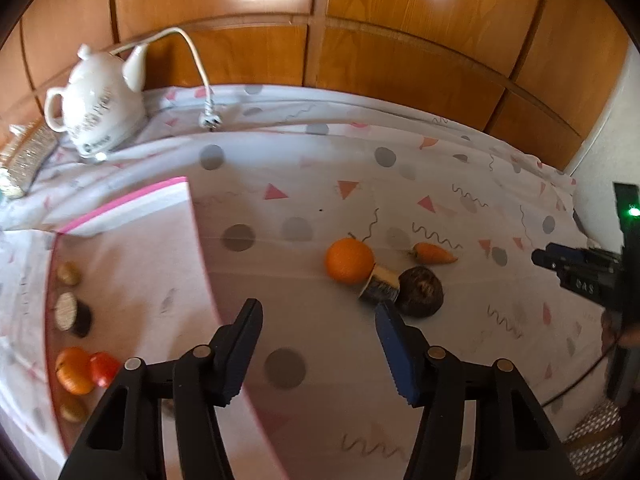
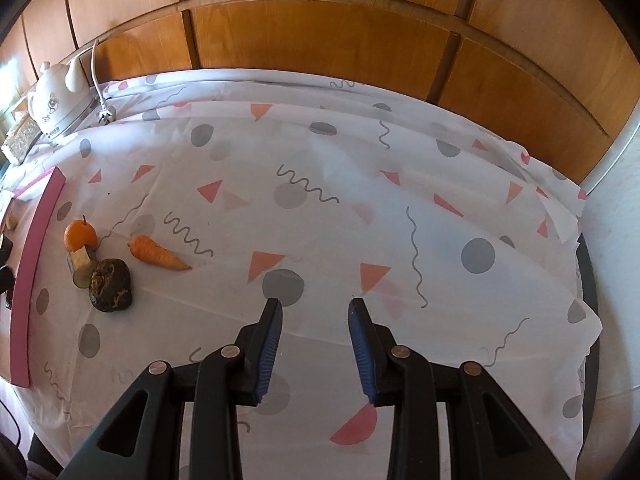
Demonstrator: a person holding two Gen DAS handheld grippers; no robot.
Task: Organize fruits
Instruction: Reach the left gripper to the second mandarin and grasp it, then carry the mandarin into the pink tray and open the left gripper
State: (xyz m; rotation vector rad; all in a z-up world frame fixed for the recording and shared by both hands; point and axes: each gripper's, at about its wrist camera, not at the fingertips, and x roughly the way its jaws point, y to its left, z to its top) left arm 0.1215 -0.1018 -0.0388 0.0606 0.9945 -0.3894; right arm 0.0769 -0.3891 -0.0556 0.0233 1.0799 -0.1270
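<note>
An orange [image 1: 349,260] lies mid-table on the patterned cloth, touching a short dark-skinned cut piece [image 1: 380,286] and a dark round lump [image 1: 420,291]. A carrot [image 1: 436,254] lies just behind them. My left gripper [image 1: 319,310] hovers in front of this group, open, with only cloth between its fingers. A pink-rimmed tray [image 1: 132,264] at the left holds an orange fruit [image 1: 74,370], a red one [image 1: 104,368] and several small pieces. My right gripper [image 2: 316,306] is open over bare cloth, well right of the orange [image 2: 80,234], carrot [image 2: 158,254] and dark lump [image 2: 111,286].
A white kettle [image 1: 100,108] with its cord and plug [image 1: 210,120] stands at the back left against a wooden panelled wall. A black device with a green light [image 1: 632,211] shows at the right edge. The table's right edge [image 2: 588,280] drops off beside a white wall.
</note>
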